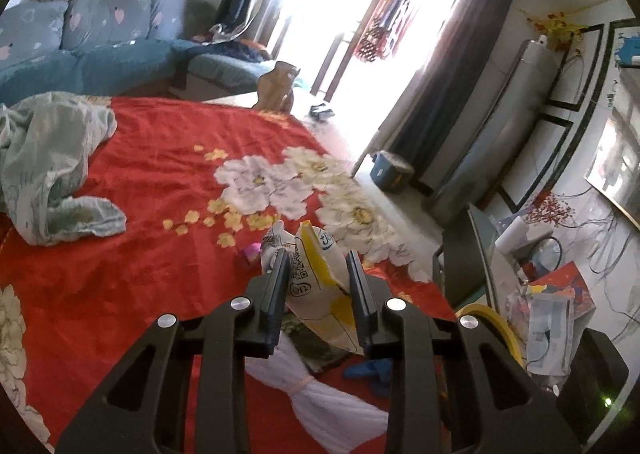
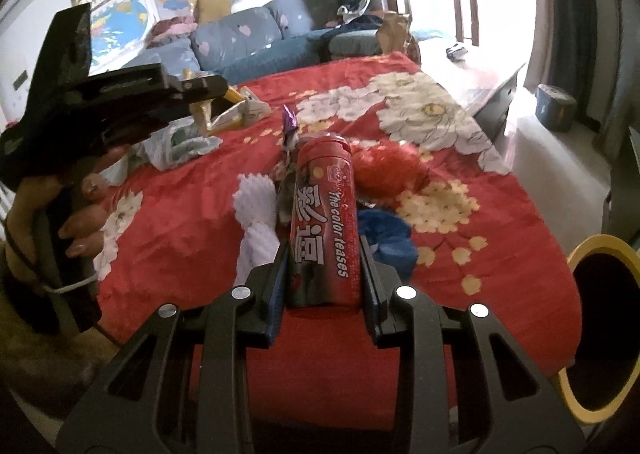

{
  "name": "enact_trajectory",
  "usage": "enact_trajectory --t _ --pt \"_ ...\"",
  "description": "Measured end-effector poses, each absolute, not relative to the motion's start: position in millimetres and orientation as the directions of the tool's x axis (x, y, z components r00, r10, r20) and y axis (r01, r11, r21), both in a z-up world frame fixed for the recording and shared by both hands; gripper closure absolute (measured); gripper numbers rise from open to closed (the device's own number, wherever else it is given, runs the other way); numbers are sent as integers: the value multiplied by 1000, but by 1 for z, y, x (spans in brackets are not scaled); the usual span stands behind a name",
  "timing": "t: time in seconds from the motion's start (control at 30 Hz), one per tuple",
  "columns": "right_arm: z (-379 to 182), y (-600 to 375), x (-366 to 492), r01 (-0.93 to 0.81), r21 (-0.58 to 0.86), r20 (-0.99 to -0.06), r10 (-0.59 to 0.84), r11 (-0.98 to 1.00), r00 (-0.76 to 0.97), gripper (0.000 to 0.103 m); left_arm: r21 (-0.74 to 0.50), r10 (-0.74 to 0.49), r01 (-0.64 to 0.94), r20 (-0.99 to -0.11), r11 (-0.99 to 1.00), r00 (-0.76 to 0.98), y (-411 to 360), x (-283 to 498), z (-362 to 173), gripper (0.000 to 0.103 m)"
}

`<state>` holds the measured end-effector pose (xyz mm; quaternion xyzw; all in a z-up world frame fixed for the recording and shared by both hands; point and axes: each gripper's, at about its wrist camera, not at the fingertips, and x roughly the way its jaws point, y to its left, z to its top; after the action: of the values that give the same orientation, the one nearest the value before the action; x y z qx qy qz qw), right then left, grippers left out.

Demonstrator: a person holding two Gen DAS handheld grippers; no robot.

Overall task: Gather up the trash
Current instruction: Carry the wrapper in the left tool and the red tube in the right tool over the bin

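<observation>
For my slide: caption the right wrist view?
Right gripper holds red can above floral bedspread, near yellow-rimmed bin.

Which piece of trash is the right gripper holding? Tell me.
The red tube printed "The color teases", clamped between the right gripper's pads. The yellow-and-white wrapper is in the left gripper; the rest lies on the red cloth.

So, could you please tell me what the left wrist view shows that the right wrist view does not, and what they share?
Only the left wrist view shows the left gripper shut on a white and yellow wrapper, a crumpled pale green cloth and cluttered shelves. Only the right wrist view shows the right gripper shut on a red tube, the hand holding the other gripper, and wall maps. Both show the red floral blanket, the white pom-pom, the blue scrap, the yellow-rimmed bin and the blue sofa.
</observation>
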<state>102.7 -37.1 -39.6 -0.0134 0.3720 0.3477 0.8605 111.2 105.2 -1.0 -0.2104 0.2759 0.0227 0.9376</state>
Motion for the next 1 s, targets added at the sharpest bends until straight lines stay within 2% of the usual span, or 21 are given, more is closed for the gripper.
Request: enact_trajectory --t 0.27,0.67,1.0 --pt "-28 -56 112 -573 239 -628 575 784 524 78 -383 -120 -94 -496 919 860 90 106 16 75" --pt "-17 -91 125 -509 243 -598 540 826 592 78 -423 -224 -6 -493 906 841 67 105 17 75" --pt "-11 -122 133 -447 248 -576 502 859 645 78 -405 -282 65 -503 912 817 34 106 11 75"
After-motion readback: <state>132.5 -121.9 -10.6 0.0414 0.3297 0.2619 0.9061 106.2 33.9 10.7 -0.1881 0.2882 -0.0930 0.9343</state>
